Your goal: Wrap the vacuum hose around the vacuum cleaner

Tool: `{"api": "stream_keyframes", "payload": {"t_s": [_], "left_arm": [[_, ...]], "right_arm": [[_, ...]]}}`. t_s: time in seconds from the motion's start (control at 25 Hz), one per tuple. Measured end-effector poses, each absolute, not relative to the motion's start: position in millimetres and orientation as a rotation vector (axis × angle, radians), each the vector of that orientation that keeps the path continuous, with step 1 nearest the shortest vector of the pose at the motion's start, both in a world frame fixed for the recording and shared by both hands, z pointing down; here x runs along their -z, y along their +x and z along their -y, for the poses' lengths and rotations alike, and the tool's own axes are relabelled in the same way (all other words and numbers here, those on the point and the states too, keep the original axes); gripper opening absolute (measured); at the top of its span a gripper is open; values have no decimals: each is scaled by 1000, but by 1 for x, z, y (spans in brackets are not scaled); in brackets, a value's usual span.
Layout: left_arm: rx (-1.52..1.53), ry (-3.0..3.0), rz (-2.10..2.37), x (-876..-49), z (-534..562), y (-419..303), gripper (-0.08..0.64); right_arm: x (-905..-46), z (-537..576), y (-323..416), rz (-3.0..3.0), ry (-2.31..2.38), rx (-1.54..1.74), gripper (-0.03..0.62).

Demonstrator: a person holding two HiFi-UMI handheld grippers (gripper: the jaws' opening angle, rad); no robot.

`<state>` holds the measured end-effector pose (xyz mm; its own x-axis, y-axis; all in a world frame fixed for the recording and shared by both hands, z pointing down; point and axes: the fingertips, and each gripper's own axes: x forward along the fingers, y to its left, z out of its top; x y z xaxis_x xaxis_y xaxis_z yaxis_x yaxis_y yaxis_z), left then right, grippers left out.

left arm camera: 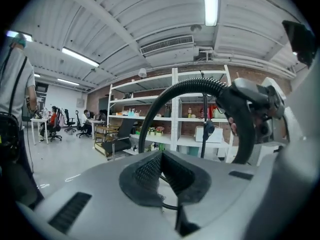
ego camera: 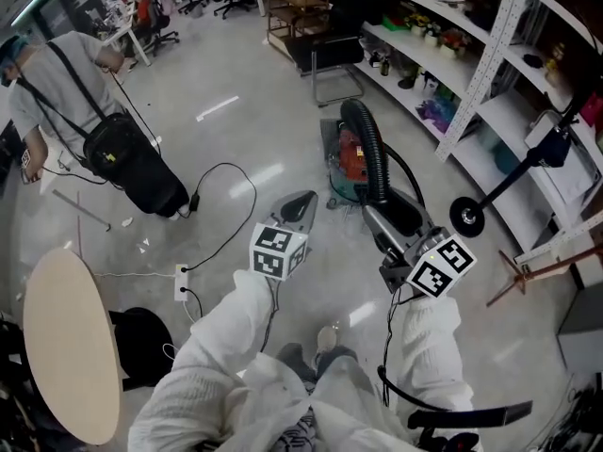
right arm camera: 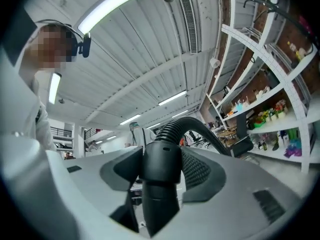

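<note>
Showing only in part behind its own hose: canister vacuum cleaner (ego camera: 345,166), red and teal, its make unreadable. Left gripper (ego camera: 300,207), left of the vacuum cleaner: jaws pressed together on nothing, apart from the hose, white sleeve stretched forward. Vacuum hose (ego camera: 369,139), black and ribbed: arches up from the vacuum cleaner, then down toward the person. Right gripper (ego camera: 386,224), just in front of the vacuum cleaner: jaws pinching the hose's smooth end cuff (right arm camera: 160,166), forearm extended, gripper angled upward.
</note>
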<state>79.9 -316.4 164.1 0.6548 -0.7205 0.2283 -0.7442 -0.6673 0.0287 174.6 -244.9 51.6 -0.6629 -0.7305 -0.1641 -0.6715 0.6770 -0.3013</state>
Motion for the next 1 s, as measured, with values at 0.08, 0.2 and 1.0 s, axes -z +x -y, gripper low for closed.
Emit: {"api": "stream_keyframes", "payload": {"t_s": [0.08,0.2,1.0], "left_arm": [[-284,2736,1247,-158,335,80,2],[-251,2757,1257,-143,362,87,2],[-88,2802,1242,-96,665,71,2]], "right_arm": [[-41,271,196,-2598,-1176,296,238],[-28,302,217,-2533,-1236,292,238],[32,626,220,-2382,-1471,191,238]]}}
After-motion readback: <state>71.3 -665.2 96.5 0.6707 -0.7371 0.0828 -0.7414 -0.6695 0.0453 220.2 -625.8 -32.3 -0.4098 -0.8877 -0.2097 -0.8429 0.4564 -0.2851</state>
